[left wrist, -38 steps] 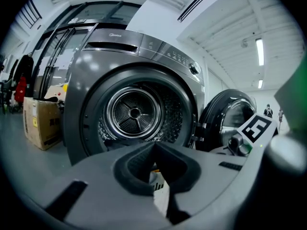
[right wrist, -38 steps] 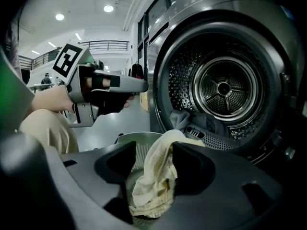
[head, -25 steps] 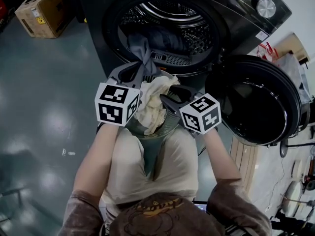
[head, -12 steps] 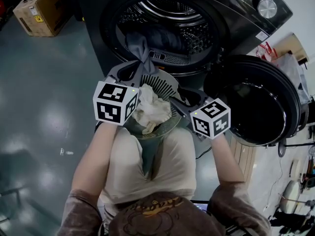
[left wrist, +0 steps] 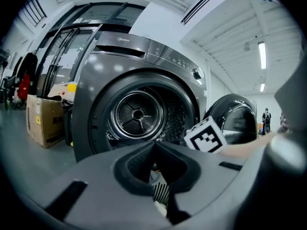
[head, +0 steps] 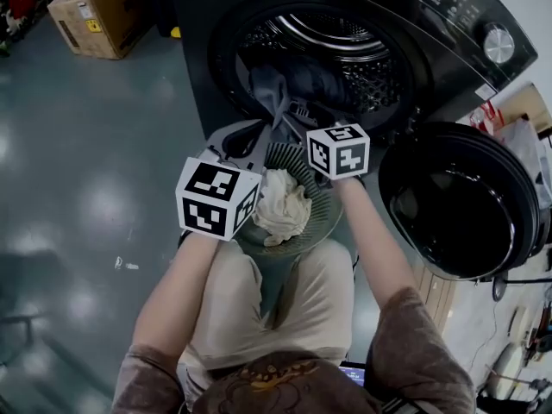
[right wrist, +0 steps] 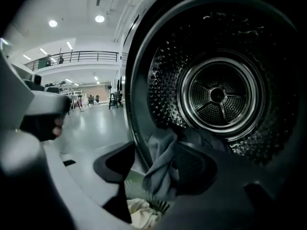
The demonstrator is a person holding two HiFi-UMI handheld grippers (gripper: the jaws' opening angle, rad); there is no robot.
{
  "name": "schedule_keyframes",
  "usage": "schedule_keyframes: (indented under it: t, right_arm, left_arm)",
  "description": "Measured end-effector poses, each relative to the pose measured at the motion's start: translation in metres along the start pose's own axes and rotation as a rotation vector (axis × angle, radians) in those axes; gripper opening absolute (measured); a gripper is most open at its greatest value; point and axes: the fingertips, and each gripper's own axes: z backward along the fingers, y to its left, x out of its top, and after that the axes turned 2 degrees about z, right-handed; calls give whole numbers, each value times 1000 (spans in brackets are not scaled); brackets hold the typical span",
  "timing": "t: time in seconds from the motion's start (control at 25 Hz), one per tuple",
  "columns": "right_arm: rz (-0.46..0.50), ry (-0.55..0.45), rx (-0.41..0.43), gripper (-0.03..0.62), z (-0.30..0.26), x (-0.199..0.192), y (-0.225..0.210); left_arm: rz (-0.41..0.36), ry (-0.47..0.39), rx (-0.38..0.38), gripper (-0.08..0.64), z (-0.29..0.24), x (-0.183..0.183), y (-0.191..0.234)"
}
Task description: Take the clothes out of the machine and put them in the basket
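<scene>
Clothes (head: 289, 78) remain in the drum (head: 345, 33), with a grey cloth (head: 269, 93) draped over its lip. A cream cloth (head: 283, 210) already lies in the basket (head: 321, 222) below. Right gripper (right wrist: 154, 152): jaws have just been opening, grey cloth between them, ungripped. Left gripper (left wrist: 154, 146): closed, empty. How much remains deeper inside is too dark to judge.

A cardboard box (head: 99, 15) stands on the glossy grey floor (head: 69, 188), at the head view's upper left.
</scene>
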Motion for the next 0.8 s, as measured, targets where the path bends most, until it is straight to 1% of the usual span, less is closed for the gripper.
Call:
schedule_keyframes:
  t: [0.24, 0.36, 0.44, 0.52, 0.6, 0.64, 0.68, 0.72, 0.8]
  right_arm:
    - [39, 68, -45, 346, -87, 8, -21]
    - [49, 129, -74, 351, -118, -3, -32]
    - [53, 162, -75, 351, -130, -10, -35]
    - [60, 172, -44, 310, -134, -9, -30]
    - [92, 181, -20, 259, -134, -7, -23]
    - [113, 187, -23, 215, -134, -7, -21]
    - [134, 194, -39, 89, -132, -7, -20]
    - [152, 200, -59, 44, -131, -8, -20]
    - [165, 207, -71, 40, -129, -9, -20]
  left_arm:
    - [5, 9, 1, 6, 6, -1, 6]
    - [-1, 15, -11, 6, 7, -2, 5]
    - [-4, 18, -16, 6, 7, -3, 6]
    - [-1, 22, -18, 6, 7, -4, 9]
    - [4, 23, -17, 6, 6, -4, 11]
    - [4, 23, -18, 6, 6, -5, 10]
    - [2, 24, -20, 6, 5, -5, 8]
    - [-2, 25, -23, 6, 4, -5, 6]
    - [-13, 32, -26, 6, 2, -6, 3]
